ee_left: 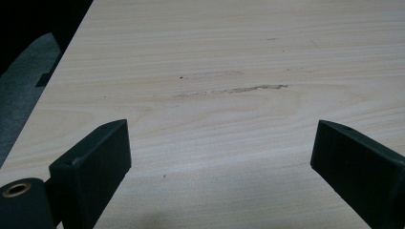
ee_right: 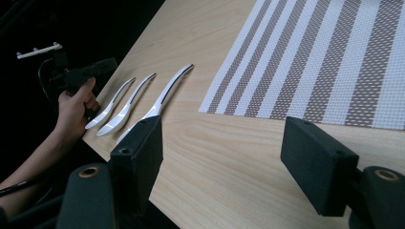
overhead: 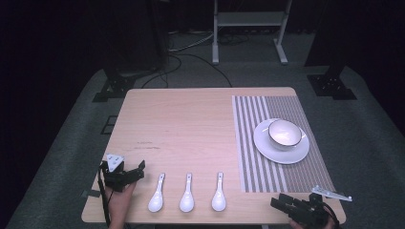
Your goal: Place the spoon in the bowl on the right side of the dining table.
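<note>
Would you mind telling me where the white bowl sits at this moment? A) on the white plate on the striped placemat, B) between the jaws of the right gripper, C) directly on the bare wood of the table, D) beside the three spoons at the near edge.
A: in the high view the white bowl stands on the white plate, which lies on the striped placemat, well apart from the three spoons.

In the right gripper view, the nearest spoon [ee_right: 165, 93] has its bowl hidden behind the near-side black jaw, just beside the jaw's top edge. That view's upper edge cuts off the striped placemat [ee_right: 325, 57] beyond the jaws. In the left gripper view, both jaws run out at the bottom corners.
</note>
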`<state>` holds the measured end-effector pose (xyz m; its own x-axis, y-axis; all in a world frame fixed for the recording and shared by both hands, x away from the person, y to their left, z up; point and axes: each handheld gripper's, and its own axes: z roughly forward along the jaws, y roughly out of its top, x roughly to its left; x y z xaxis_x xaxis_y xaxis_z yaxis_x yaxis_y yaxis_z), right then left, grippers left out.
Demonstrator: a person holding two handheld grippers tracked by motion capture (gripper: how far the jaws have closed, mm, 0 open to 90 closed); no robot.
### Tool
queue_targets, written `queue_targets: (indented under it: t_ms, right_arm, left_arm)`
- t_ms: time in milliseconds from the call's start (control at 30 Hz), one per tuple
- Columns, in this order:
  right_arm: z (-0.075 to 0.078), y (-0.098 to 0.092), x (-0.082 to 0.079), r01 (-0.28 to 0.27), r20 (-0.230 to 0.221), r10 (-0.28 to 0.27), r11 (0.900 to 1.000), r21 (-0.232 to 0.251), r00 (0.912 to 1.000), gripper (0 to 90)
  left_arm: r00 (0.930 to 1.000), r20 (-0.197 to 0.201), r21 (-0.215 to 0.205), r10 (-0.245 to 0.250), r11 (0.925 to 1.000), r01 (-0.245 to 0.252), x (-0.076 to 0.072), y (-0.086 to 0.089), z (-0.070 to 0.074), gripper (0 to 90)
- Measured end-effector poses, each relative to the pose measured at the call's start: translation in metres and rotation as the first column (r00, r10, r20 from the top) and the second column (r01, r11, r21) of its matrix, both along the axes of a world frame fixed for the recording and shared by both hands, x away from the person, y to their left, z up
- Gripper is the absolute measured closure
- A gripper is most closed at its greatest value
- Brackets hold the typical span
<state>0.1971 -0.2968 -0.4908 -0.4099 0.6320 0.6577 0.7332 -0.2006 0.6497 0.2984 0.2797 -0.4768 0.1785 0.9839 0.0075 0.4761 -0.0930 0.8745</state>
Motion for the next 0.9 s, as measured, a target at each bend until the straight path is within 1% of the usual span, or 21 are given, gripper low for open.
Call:
queue_targets:
  t_ms: [233,367,600,733,833,900]
  right_arm:
    - [-0.001,0.006,0.004,-0.019,-0.005,0.019,1.000,-0.008,0.9998,29.8]
    - [0.003,0.013,0.007,-0.032,0.005,0.032,0.999,-0.020,0.9995,29.6]
    - [0.005,0.021,0.012,-0.048,0.003,0.048,0.999,-0.025,0.9988,29.6]
    - [0.007,0.027,0.016,-0.068,0.003,0.068,0.997,-0.032,0.9976,29.6]
    - [0.012,0.034,0.021,-0.098,-0.005,0.098,0.995,-0.014,0.9952,29.6]
    - [0.016,0.039,0.025,-0.114,-0.002,0.114,0.993,-0.017,0.9935,29.6]
  left_arm:
    - [1.0000,0.002,0.004,0.003,1.0000,-0.003,0.000,0.000,0.000,5.2]
    - [1.0000,0.003,0.007,0.001,1.0000,-0.001,0.000,-0.001,0.000,5.2]
    - [1.0000,0.007,0.004,0.003,1.0000,-0.004,-0.001,0.000,0.000,5.2]
    - [1.0000,0.007,0.005,0.001,1.0000,-0.001,-0.001,-0.001,0.000,5.2]
    - [1.0000,0.005,0.004,0.001,1.0000,-0.001,-0.002,-0.001,0.000,5.2]
    - [1.0000,0.004,0.005,-0.001,1.0000,0.001,-0.002,-0.001,0.000,5.2]
